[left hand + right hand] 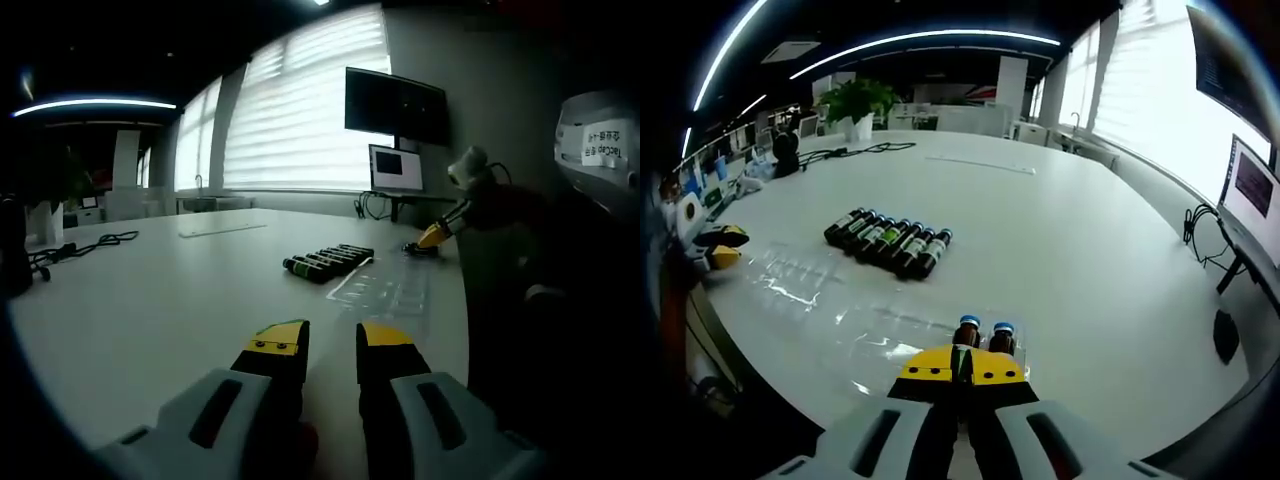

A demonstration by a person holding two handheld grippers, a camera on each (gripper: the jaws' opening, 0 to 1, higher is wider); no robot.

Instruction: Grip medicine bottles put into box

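Observation:
Several dark medicine bottles (890, 240) lie side by side in a row on the white table (1060, 240); the left gripper view shows the same row (328, 262). A clear plastic box tray (830, 300) lies flat in front of them, also seen as a shiny sheet (385, 290). Two blue-capped bottles (985, 333) sit in the tray's near end, just beyond my right gripper (962, 368), whose yellow-tipped jaws are shut with nothing between them. My left gripper (330, 338) hovers low over the table, open and empty, short of the tray. It shows from the right gripper view as the left gripper (722, 247) at the tray's far end.
A black cable (850, 152) and a potted plant (855, 105) are at the far side of the table. A black mouse (1225, 335) and monitors (395, 165) stand by the window side. The table edge (750, 350) runs close beside the tray.

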